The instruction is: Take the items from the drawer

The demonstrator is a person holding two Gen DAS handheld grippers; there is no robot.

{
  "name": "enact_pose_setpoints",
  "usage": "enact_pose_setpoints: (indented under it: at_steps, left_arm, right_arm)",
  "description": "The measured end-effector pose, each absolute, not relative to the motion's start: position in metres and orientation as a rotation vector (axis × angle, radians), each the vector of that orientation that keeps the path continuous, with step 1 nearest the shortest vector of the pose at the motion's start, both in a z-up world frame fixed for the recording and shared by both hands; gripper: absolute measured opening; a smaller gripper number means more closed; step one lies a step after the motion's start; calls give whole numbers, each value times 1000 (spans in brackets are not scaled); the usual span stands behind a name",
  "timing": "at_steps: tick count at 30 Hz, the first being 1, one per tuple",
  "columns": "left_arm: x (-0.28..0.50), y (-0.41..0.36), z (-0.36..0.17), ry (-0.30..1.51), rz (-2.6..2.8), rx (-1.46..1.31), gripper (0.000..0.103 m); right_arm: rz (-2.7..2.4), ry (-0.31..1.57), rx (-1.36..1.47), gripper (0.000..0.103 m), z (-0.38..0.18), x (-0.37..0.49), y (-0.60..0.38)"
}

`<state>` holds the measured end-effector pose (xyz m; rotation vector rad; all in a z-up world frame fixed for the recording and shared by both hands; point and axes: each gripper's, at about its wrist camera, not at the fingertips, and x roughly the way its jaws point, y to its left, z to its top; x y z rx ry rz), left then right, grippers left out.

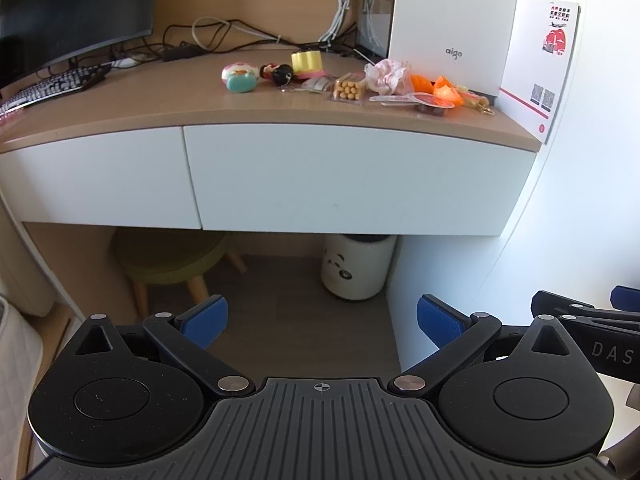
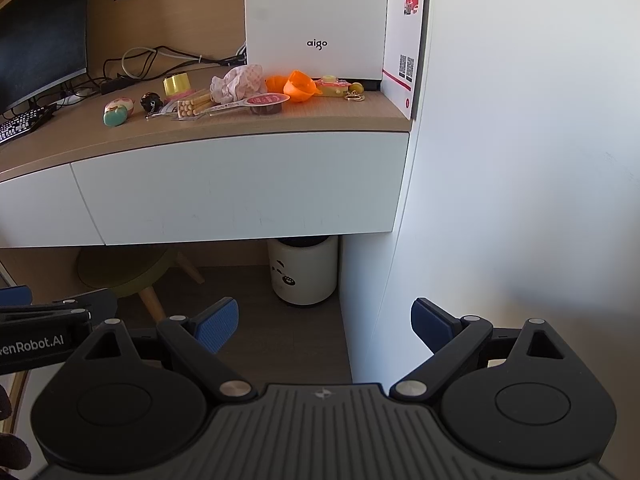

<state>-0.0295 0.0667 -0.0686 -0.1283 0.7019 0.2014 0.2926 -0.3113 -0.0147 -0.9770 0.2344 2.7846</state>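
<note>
Blue-padded fingers [image 1: 204, 322] of the left gripper [image 1: 322, 322] stand spread wide, grasping nothing; the right gripper [image 2: 324, 324] likewise hangs released and empty (both well back from the desk). Ahead, the white drawer [image 1: 352, 176] sits closed beneath the wooden desktop [image 1: 160, 96], where small toys [image 1: 240, 76] and an orange bowl [image 2: 300, 86] lie scattered.

bright daylight from the right, fisheye bending edges, sharp focus.
</note>
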Motion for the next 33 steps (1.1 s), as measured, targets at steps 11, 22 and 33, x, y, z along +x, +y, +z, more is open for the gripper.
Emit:
enact_pose_setpoints:
  at_steps: [11,22,33]
  left_arm:
    - [-29,67,-70,704,201,-129,103]
    - [-30,67,-73,705,199,-129,103]
    - [-31,68,-75,707,199,-130,103]
  right_arm:
    - [2782,237,-982,94,-16,293,-311]
    - [2781,237,-985,94,-16,293,-311]
    - [2779,238,-991,94,-19,294,-310]
